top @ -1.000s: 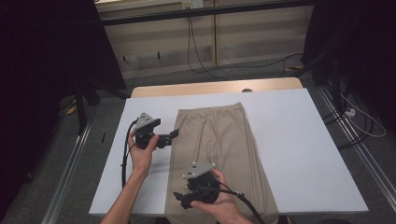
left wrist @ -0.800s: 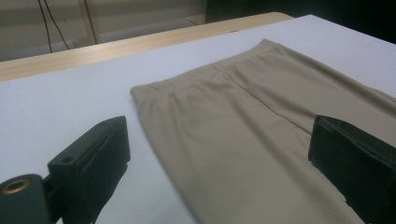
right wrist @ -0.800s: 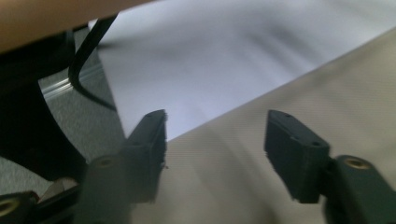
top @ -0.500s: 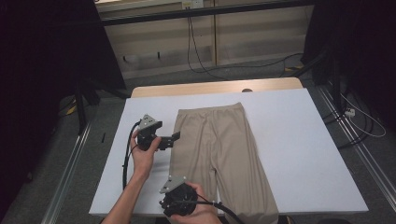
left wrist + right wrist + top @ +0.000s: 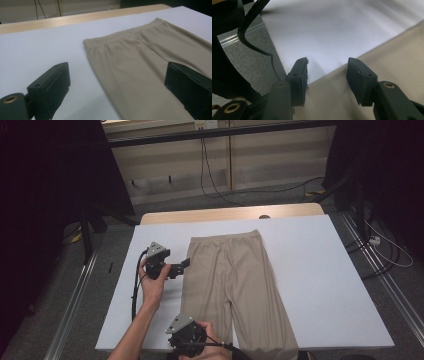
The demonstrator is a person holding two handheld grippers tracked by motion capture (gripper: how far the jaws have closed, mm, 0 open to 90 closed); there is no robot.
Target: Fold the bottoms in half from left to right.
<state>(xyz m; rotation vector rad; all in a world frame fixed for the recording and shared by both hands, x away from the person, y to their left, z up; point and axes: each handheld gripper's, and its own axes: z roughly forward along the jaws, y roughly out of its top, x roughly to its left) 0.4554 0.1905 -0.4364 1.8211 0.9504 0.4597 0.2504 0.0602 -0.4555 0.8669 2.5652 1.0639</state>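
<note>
Beige trousers (image 5: 235,285) lie flat on the white table (image 5: 320,270), waistband at the far end, legs toward the person. My left gripper (image 5: 184,266) rests by the trousers' left side below the waistband. In the left gripper view it (image 5: 117,75) is open wide, one jaw over bare table, the other over the beige cloth (image 5: 140,57). My right gripper (image 5: 178,347) is at the table's near edge beside the left leg. Its jaws (image 5: 327,75) have just been closing and stand half apart, straddling the edge of the trouser leg (image 5: 387,57) without pressing on it.
A wooden strip (image 5: 225,214) runs along the table's far edge. Cables (image 5: 215,180) trail over the grey floor behind it. Metal rails (image 5: 75,295) flank the table on the left, and more cables (image 5: 385,250) lie at the right. Dark curtains stand on both sides.
My right gripper has moved left and toward the near table edge, from over the left leg to its outer edge, and its jaws have narrowed. The left gripper has stayed put.
</note>
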